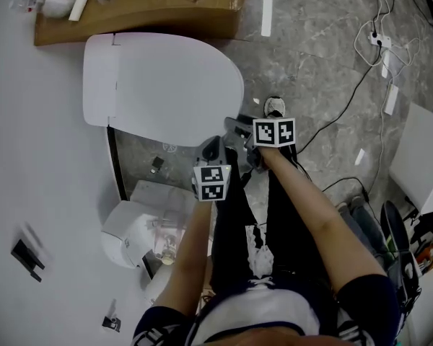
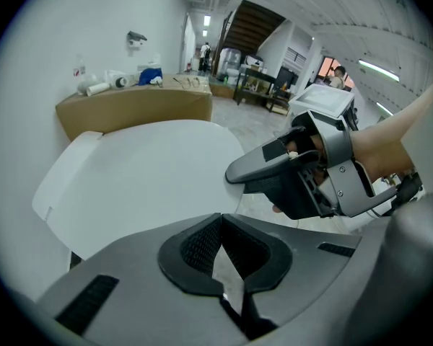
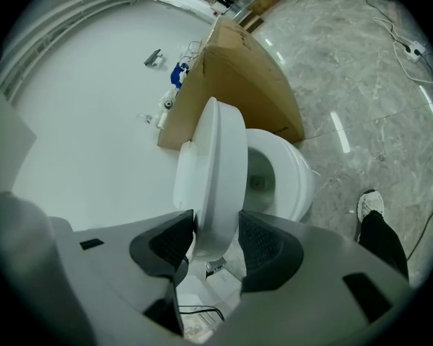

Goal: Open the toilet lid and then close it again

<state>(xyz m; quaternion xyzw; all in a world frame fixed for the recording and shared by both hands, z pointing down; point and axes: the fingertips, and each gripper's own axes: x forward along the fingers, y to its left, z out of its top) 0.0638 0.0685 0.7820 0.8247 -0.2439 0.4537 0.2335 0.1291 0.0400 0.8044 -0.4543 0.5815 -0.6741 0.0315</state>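
Note:
The white toilet lid (image 1: 162,78) stands partly raised over the bowl (image 3: 281,171). In the right gripper view the lid (image 3: 220,157) runs edge-on, and its front rim sits between the two pads of my right gripper (image 3: 216,220), which is shut on it. From above, that right gripper (image 1: 236,130) is at the lid's near edge. The left gripper view shows it clamped on the lid's (image 2: 144,179) rim. My left gripper (image 2: 220,220) hovers just before the lid, shut with its tips touching and nothing between them. From above, the left gripper (image 1: 209,152) is beside the right one.
A cardboard box (image 1: 137,9) with bottles and small items stands behind the toilet by the white wall. A white bin (image 1: 130,236) sits at the lower left. A cable and power strip (image 1: 379,42) lie on the grey floor at right. The person's shoe (image 1: 274,107) is near the lid's edge.

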